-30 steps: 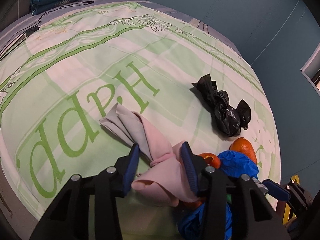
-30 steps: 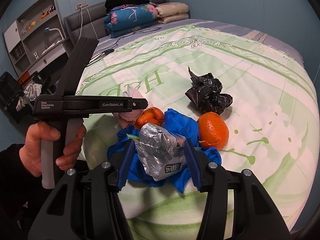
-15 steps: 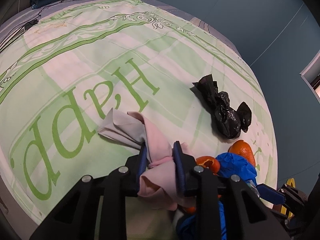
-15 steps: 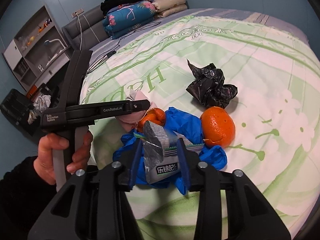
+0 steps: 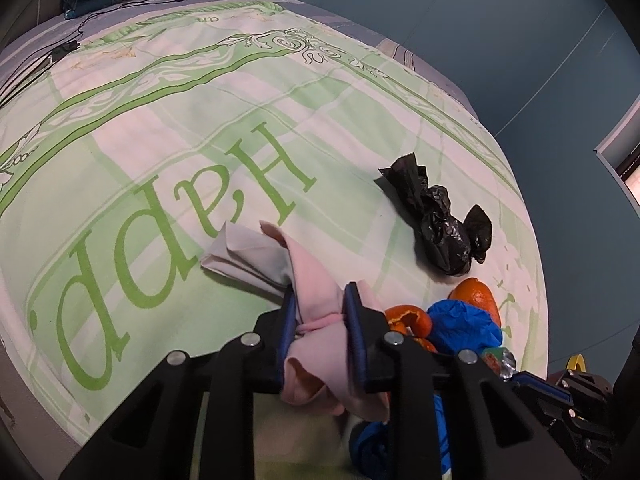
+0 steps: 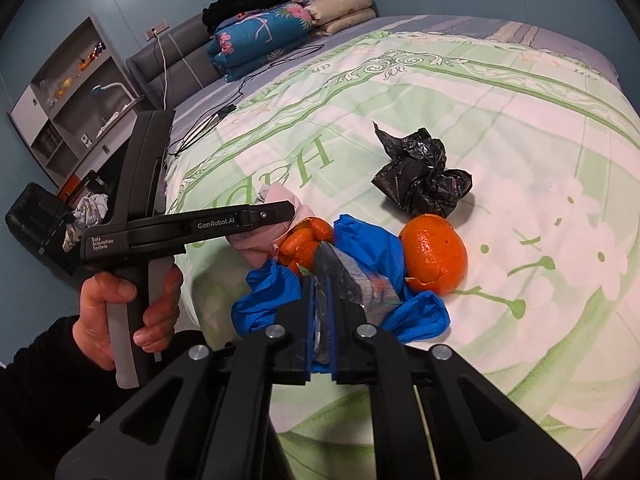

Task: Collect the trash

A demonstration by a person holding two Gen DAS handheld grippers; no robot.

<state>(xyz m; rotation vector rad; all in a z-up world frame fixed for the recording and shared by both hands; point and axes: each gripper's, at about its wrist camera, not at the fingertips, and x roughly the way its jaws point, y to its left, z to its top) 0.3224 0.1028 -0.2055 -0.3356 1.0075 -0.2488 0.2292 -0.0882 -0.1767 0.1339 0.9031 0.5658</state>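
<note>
My left gripper is shut on a crumpled pink paper that lies on the bed; it also shows in the right wrist view. My right gripper is shut on a silver snack wrapper, which rests on a blue plastic bag. Orange peel lies left of the wrapper. A larger orange peel lies to its right. A crumpled black bag lies farther back, and shows in the left wrist view.
The trash lies near the foot edge of a bed with a green and white quilt. Folded quilts and pillows are stacked at the head. A cable trails on the left. Shelves stand beside the bed.
Both grippers have closed: the left on the pink paper, the right on the silver wrapper. Both have moved slightly forward.
</note>
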